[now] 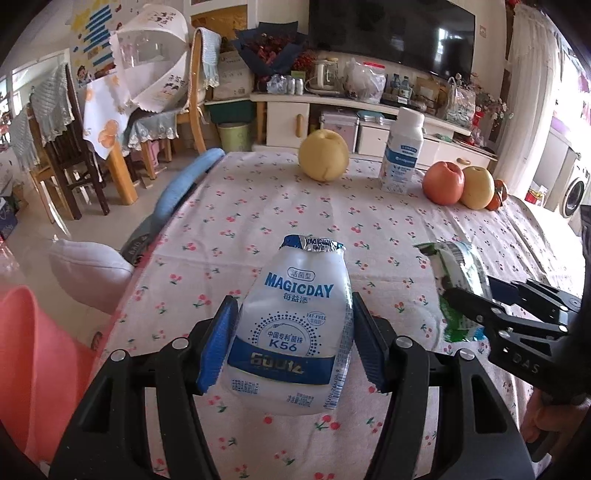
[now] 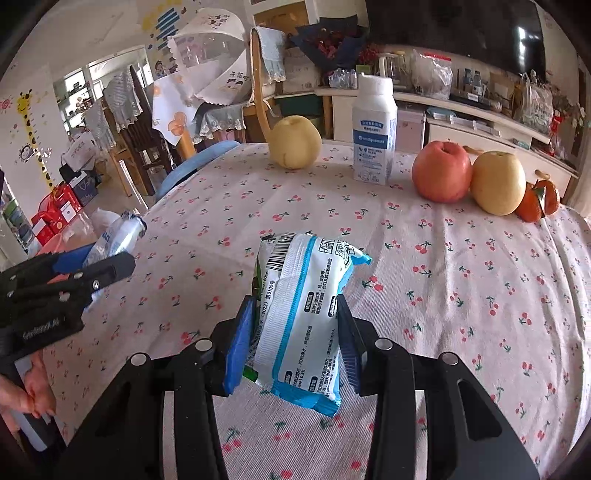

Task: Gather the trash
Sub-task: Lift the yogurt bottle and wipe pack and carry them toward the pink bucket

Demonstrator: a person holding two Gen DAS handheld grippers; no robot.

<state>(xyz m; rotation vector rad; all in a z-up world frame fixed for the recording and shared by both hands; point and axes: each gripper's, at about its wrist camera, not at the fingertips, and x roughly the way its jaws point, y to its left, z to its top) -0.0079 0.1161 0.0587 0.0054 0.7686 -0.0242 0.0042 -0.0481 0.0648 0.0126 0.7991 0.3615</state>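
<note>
Both pieces of rubbish are up off the table [image 2: 461, 258] now, that big cherry-print cloth spread across the middle of a cluttered living room, dark television [image 1: 391, 33] behind, chairs off to the left. Fruit sits along the far edge: a pale pear [image 1: 324, 156], a red apple [image 2: 442, 171] touching a yellow one [image 2: 498, 182], a milk bottle [image 2: 373, 131] standing between. The left gripper [image 1: 293, 339] has its blue pads pressed either side of the small yogurt bottle [image 1: 295, 332], jaws about half spread, bottle upright, foil top peeled. The right gripper [image 2: 295, 339] is squeezed narrower, clamped on the soft wipes packet [image 2: 306, 314], which bulges between the pads. Next job, I'd say, is carrying both to a bin; something pink [image 1: 33, 362] sits low by the table's left edge, possibly that. Keep the bottle level in case there's any liquid left, and don't loosen either grip early.
</note>
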